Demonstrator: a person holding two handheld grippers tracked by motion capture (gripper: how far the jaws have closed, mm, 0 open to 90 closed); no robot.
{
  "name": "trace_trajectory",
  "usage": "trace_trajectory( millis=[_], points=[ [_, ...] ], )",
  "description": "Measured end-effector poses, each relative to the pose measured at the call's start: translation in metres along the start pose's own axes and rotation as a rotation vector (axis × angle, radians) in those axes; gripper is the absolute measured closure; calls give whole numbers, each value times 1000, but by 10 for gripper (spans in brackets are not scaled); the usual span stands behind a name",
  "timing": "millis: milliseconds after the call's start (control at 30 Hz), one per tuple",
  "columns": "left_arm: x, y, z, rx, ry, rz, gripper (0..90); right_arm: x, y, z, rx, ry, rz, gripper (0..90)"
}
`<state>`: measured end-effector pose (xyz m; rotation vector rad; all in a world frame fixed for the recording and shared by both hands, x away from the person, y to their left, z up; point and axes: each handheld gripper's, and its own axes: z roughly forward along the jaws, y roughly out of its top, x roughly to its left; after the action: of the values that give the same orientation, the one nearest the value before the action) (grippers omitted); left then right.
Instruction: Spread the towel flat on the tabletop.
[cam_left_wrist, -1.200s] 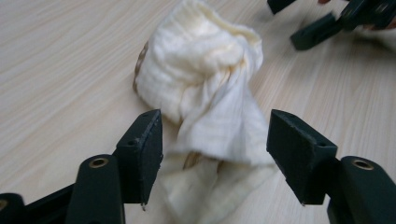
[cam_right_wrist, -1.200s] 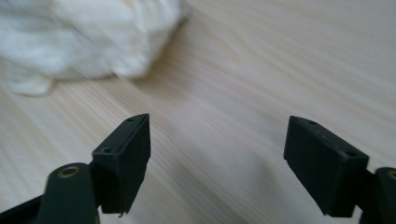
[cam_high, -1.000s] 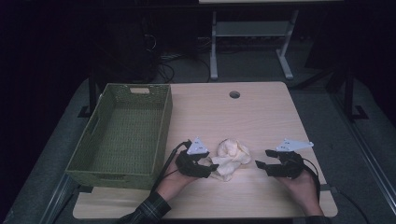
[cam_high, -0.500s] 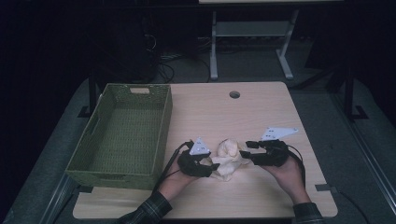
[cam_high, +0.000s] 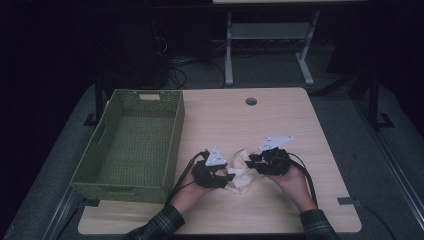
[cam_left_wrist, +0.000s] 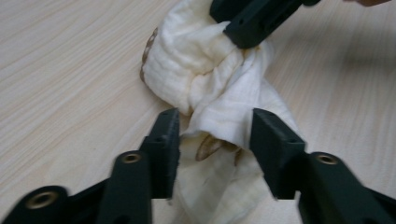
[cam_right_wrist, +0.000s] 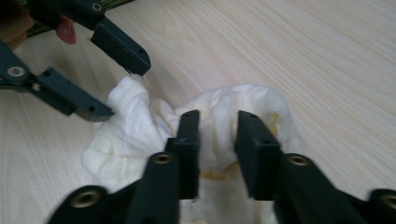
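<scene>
Cloth (cam_high: 242, 172), basket (cam_high: 131, 145) in high view (weave close-up elsewhere)

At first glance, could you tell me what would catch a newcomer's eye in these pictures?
A crumpled cream cloth lies near the wooden table's front edge, with the left gripper and right gripper meeting on it from either side, their jaws just closing around its folds. To the left stands an empty green woven basket.

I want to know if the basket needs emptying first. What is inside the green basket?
Nothing shows inside the green basket: its woven floor is bare in the high view. The near wall hides a strip of the floor behind it. The cream cloth lies beside it on the table.
</scene>
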<state>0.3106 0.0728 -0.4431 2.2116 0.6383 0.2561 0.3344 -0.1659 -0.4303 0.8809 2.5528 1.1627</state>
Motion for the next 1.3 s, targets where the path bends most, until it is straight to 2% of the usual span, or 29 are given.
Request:
trace_trajectory(
  millis=[67, 133, 167, 200, 233, 267, 333, 400, 533, 633, 767, 833, 900, 1000, 1100, 1200, 1300],
  points=[
    [2, 0, 2, 14, -8, 3, 652, -3, -1, -3, -15, 11, 6, 842],
    [3, 0, 3, 16, -14, 2, 680, -3, -1, -4, -14, 11, 13, 851],
    [2, 1, 3, 20, -17, 3, 725, -4, -1, -5, -18, 12, 11, 859],
    [2, 1, 3, 14, -18, 5, 809, -5, -1, -8, -28, 14, 15, 863],
    [1, 2, 3, 16, -24, 11, 809, -5, -1, -8, -28, 14, 15, 863],
    [1, 3, 2, 13, -33, 18, 846, -6, 0, -12, -40, 8, 17, 864],
    [-1, 4, 0, 7, -41, 27, 851, -7, 1, -15, -51, 6, 18, 864],
    [-3, 5, -1, 7, -55, 36, 858, -10, 3, -22, -85, 2, 16, 864],
    [-8, 6, -4, 0, -79, 31, 863, -18, 10, -37, -126, -33, 20, 871],
    [-12, 6, -4, -7, -104, 22, 862, -27, 15, -50, -152, -79, 23, 874],
    [-15, 8, -5, -11, -124, 46, 830, -37, 12, -62, -164, -121, 46, 878],
    [-15, 9, -5, -28, -109, 31, 717, -42, 7, -66, -165, -123, 65, 879],
    [-11, 12, -6, -47, -89, 18, 655, -46, 2, -69, -163, -130, 83, 880],
    [-5, 20, -6, -69, -57, 5, 633, -51, -4, -75, -147, -167, 85, 880],
    [1, 27, -3, -86, -31, 3, 622, -54, -7, -80, -151, -173, 99, 880],
    [8, 35, 6, -81, 18, 12, 609, -57, -11, -85, -154, -187, 107, 880],
    [18, 42, 19, -74, 36, 6, 594, -61, -16, -89, -156, -193, 120, 880]
  ],
)
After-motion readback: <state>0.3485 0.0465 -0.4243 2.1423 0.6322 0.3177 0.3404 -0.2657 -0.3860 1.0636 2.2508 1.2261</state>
